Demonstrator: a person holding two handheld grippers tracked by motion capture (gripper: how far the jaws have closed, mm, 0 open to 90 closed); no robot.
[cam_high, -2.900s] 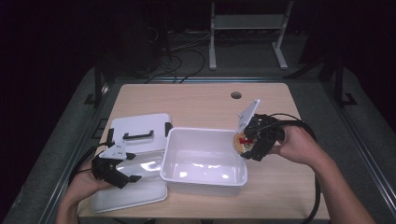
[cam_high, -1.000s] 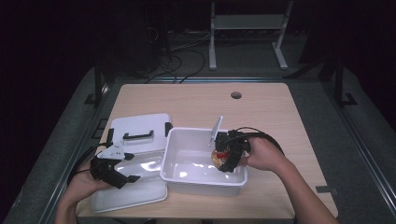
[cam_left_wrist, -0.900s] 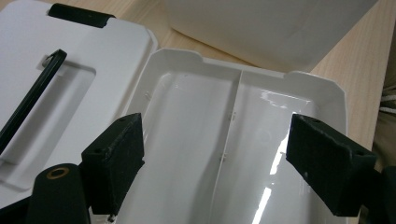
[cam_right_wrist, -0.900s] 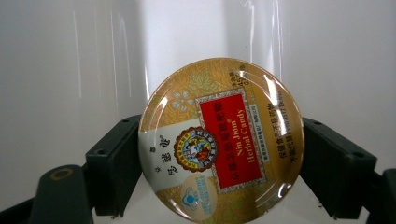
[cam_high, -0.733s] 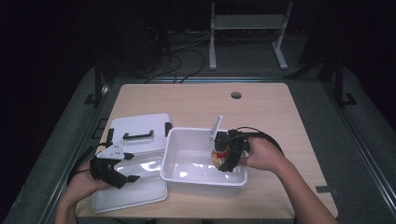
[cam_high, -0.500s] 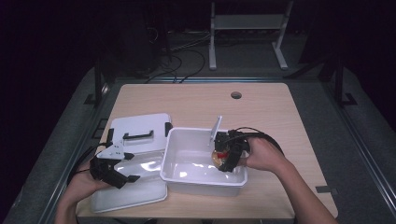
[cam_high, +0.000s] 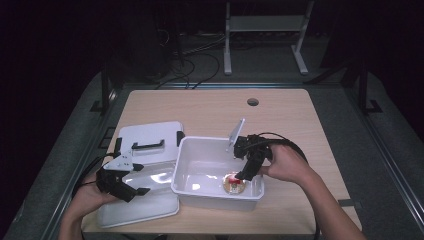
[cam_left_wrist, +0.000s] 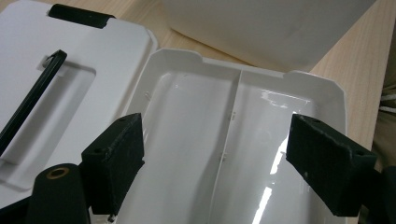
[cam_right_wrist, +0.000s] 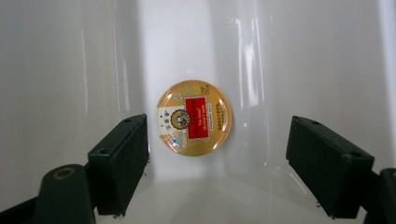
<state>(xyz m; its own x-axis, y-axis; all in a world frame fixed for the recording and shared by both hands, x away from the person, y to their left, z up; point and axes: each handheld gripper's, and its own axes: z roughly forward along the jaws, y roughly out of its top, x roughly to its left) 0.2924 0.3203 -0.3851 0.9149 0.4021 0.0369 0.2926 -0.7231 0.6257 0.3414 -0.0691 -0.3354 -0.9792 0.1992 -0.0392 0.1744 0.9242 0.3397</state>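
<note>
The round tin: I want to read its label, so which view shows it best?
The right gripper view: the round tin lies face-on between open jaws. The high view shows the tin small in the white bin.

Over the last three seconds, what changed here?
The right claw carried the round tin from beside the white tub down into it, then let go; the tin now lies on the tub's floor, jaws open. The left claw stayed open over the tray.
</note>
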